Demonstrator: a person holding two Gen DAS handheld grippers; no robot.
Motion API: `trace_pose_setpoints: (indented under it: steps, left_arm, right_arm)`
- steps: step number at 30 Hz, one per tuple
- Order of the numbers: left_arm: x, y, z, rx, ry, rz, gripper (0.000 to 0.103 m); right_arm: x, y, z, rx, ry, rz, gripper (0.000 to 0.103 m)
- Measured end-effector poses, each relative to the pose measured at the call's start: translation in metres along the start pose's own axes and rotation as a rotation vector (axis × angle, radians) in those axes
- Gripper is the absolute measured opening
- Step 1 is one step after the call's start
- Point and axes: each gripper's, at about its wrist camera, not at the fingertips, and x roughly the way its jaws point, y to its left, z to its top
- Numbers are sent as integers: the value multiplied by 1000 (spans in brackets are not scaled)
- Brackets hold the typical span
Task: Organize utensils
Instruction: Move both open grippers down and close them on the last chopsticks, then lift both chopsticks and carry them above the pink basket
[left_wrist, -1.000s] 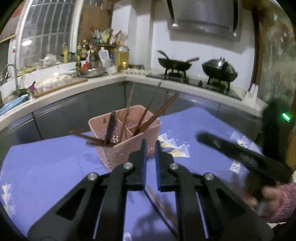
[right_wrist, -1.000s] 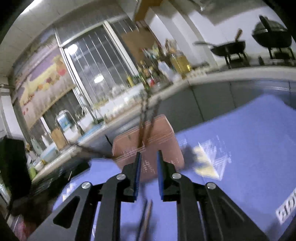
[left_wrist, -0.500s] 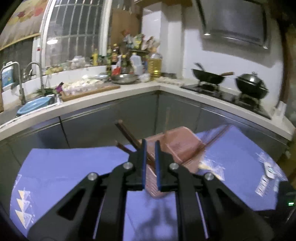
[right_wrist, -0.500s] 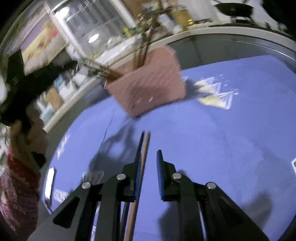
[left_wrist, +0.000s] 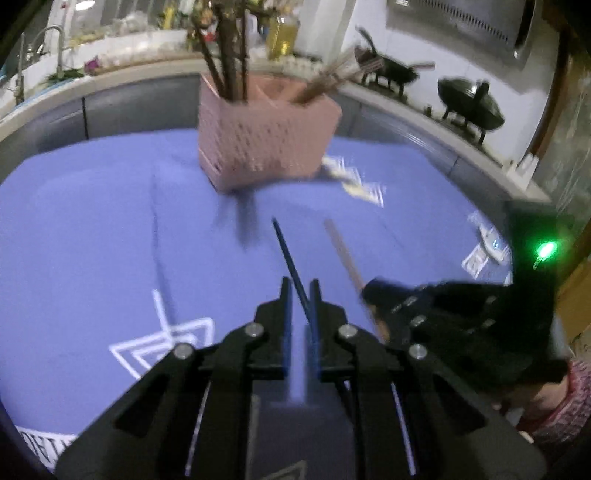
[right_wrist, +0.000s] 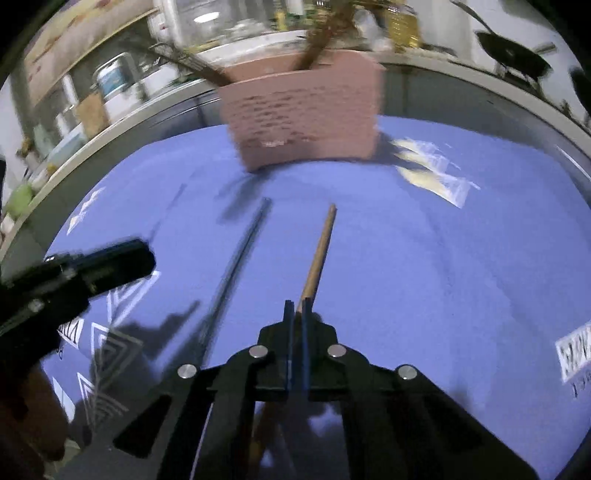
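Note:
A pink perforated utensil basket (left_wrist: 266, 144) holding several brown chopsticks stands on the blue tablecloth; it also shows in the right wrist view (right_wrist: 303, 118). Two loose chopsticks lie in front of it: a dark one (left_wrist: 288, 254) (right_wrist: 236, 266) and a light wooden one (left_wrist: 343, 254) (right_wrist: 319, 251). My left gripper (left_wrist: 298, 291) is low over the cloth, its fingers slightly apart around the dark chopstick. My right gripper (right_wrist: 296, 308) is shut on the near part of the wooden chopstick, and appears in the left wrist view (left_wrist: 373, 291).
Clear plastic packets (left_wrist: 358, 181) lie on the cloth right of the basket. A kitchen counter (left_wrist: 110, 74) with a sink, bottles and woks (left_wrist: 469, 103) curves behind the table. White printed patterns mark the cloth near its front edge.
Both grippers have dropped from above toward the cloth. The left has come down around the dark chopstick; the right has closed on the wooden chopstick.

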Motion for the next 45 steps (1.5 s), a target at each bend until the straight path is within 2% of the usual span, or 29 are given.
trace_pose_setpoints:
  steps: [2,3,6,8,10,13,15,16,17,19,21,23,25,27,28,29,30,31,33,36,39,40,45]
  left_arm:
    - [11,-11,0,25,22,18,32]
    - [15,-14,0,37,25,38,47]
    - [30,-24,0,80,55,102,48]
    - [45,-22,-2,58,106,122,43]
    - [47,-18,-5,42,110,123,8]
    - [47,-13,-7,21,129,91,5]
    - [43,-9,-11,7,137,89,5]
    - [39,-6,-15,4,139,93,5]
    - [36,-3,-19,0,142,94,5]
    - [30,0,-22,-9,152,96,5]
    - [28,3,-21,-15,162,101,7]
    - [29,4,-14,6,166,129,12]
    - [35,2,-5,26,170,154,29]
    - [45,-1,5,56,170,170,33]
    - [51,-2,9,78,168,185,33]
    - [55,-3,12,95,166,195,33]
    - [62,-7,17,125,161,210,32]
    - [66,-9,20,146,152,210,25]
    - [71,-10,26,153,153,150,5]
    - [71,-13,33,146,177,139,4]
    - [37,-16,41,123,89,66,4]
    - [17,-18,48,112,37,31,4]
    - [-59,-30,72,129,-176,-37,4]
  right_arm:
    - [-9,-21,-8,28,-5,-50,3]
    - [-12,-32,-13,55,5,-50,3]
    - [-24,-63,-33,151,26,16,3]
    - [-32,-75,-41,196,25,59,4]
    - [-35,-80,-41,232,11,96,4]
    - [-35,-84,-28,265,-23,130,6]
    - [-28,-84,-13,266,-37,152,10]
    - [-21,-81,-4,263,-33,157,20]
    - [-15,-81,4,262,-23,154,36]
    - [-1,-78,16,261,-5,144,46]
    - [9,-71,23,207,7,109,46]
    - [17,-60,33,104,10,38,46]
    - [24,-50,40,46,25,11,42]
    - [34,-40,49,-20,46,-25,38]
    - [39,-38,52,-40,47,-36,32]
    - [43,-35,55,-61,50,-50,21]
    - [45,-34,58,-72,51,-53,16]
    - [49,-31,62,-77,58,-33,7]
    - [53,-28,67,-80,69,-3,6]
    - [49,-24,69,-45,76,105,5]
    - [18,-22,73,-41,-16,175,5]
    - [3,-23,76,-31,-57,205,5]
    - [-58,-20,87,-28,-247,268,5]
